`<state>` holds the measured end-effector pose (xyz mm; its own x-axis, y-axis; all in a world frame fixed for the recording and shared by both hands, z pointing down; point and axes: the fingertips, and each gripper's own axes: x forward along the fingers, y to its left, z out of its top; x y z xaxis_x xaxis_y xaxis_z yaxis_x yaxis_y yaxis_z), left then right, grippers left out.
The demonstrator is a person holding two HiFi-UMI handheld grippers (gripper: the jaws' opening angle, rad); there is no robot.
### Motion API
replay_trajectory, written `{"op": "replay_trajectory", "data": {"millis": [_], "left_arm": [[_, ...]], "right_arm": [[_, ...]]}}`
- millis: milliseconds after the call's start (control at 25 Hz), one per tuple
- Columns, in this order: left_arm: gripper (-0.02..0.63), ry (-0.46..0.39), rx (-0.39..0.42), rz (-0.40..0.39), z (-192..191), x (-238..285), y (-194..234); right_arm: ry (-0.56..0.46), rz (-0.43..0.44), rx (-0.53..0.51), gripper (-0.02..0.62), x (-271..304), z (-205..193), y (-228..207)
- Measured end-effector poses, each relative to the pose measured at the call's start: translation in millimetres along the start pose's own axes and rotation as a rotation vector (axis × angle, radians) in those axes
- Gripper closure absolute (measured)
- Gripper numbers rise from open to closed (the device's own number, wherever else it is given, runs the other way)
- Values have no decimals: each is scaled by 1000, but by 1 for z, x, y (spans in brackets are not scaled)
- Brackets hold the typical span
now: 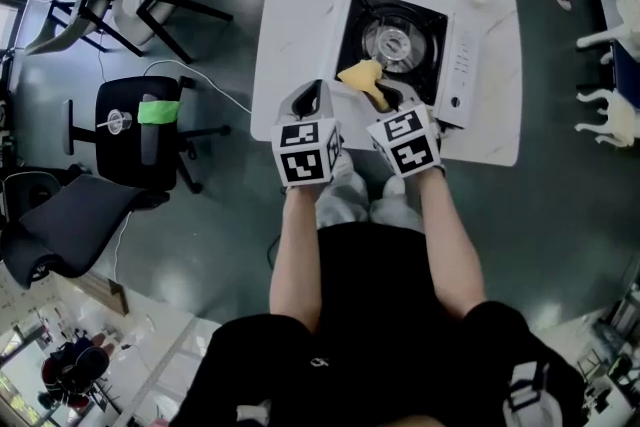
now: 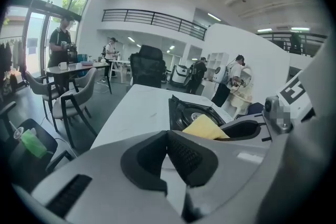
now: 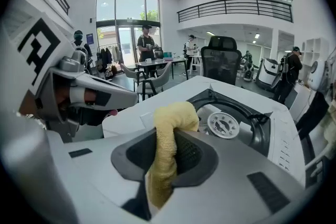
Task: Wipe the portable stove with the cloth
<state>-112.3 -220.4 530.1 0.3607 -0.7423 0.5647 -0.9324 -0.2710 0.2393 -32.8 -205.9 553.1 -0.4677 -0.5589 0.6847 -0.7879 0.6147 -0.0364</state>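
The white table [image 1: 300, 5] carries the portable stove [image 1: 455, 65], control strip on your right, its print too small to read. Your left gripper [image 2: 169, 150] is clenched on nothing beside the stove's near corner. Your right gripper [image 3: 169, 152] pinches the yellow cloth [image 3: 172, 122], whose length points forward over the stove's near edge toward the burner [image 3: 223, 124].

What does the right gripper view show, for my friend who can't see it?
The right gripper is shut on a yellow cloth, which bunches up above its jaws. Just beyond it, a portable stove with a round burner sits on a white table.
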Motion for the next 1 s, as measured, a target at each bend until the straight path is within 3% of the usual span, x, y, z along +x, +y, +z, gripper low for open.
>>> {"op": "replay_trajectory", "data": {"millis": [360, 640, 880, 1000], "left_arm": [[612, -26, -73, 41, 6, -2, 47], [612, -56, -105, 48, 14, -3, 60], [612, -74, -104, 47, 26, -6, 62], [612, -66, -99, 50, 25, -5, 64]], "right_arm": [[22, 72, -75, 534, 22, 24, 32], [-136, 147, -116, 534, 6, 86, 45], [-236, 183, 4, 534, -6, 107, 39], [-263, 153, 19, 534, -8, 115, 26]]}}
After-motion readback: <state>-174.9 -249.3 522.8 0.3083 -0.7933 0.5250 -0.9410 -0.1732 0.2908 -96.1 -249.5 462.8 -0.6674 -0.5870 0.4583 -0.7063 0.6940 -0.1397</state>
